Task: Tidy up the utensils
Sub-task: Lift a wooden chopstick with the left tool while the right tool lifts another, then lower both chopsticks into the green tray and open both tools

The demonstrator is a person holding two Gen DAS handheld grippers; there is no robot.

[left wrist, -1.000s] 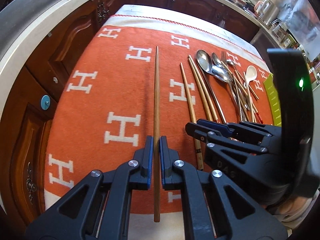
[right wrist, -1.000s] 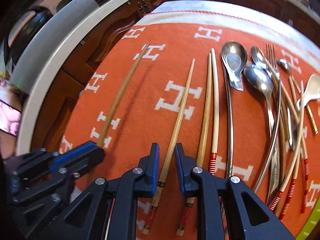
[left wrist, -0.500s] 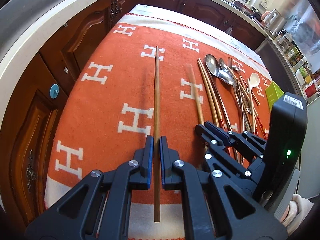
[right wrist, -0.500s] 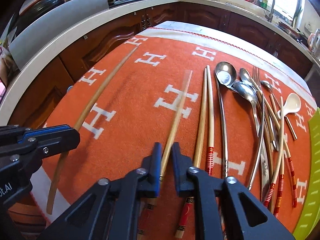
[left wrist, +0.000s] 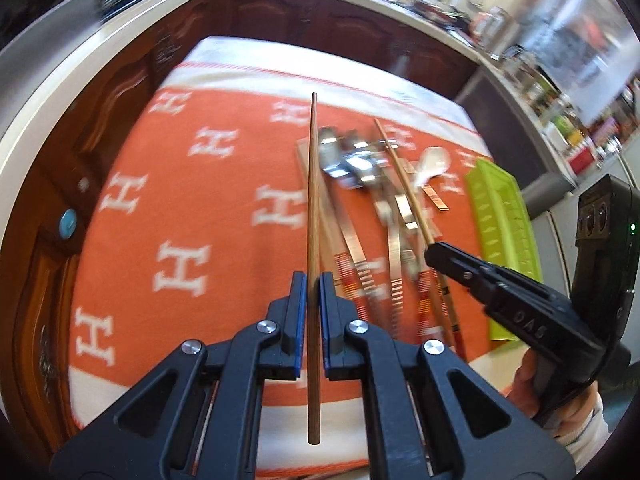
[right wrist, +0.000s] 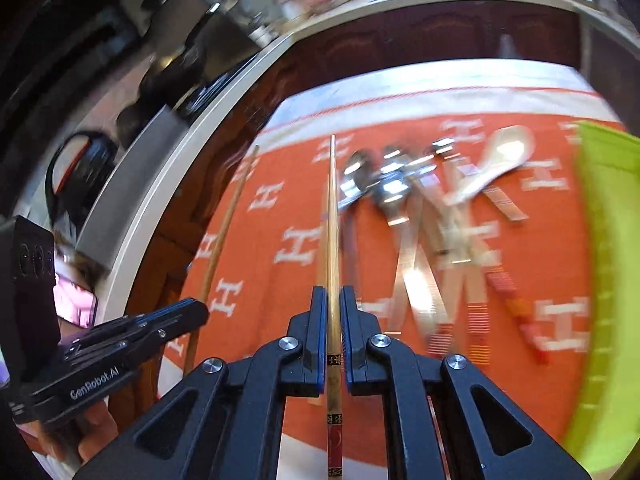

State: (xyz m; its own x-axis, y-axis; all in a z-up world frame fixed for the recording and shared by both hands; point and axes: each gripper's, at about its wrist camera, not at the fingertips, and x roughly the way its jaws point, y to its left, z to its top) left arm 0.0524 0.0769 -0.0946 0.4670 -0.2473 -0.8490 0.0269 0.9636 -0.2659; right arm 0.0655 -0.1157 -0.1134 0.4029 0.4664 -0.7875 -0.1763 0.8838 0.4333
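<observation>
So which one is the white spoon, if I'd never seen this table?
Start at the orange blanket with white H letters, then find the heap of shiny metal cutlery near its far end. The white ceramic spoon lies on the heap's right side, towards the lime-green plastic tray, the only white piece.

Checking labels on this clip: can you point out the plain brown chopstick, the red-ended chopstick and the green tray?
plain brown chopstick (left wrist: 313, 208), left wrist view, mid-shaft ahead of the tool.
red-ended chopstick (right wrist: 331, 216), right wrist view, pale shaft ahead of the tool.
green tray (left wrist: 502, 216), left wrist view, ribbed inner face.
</observation>
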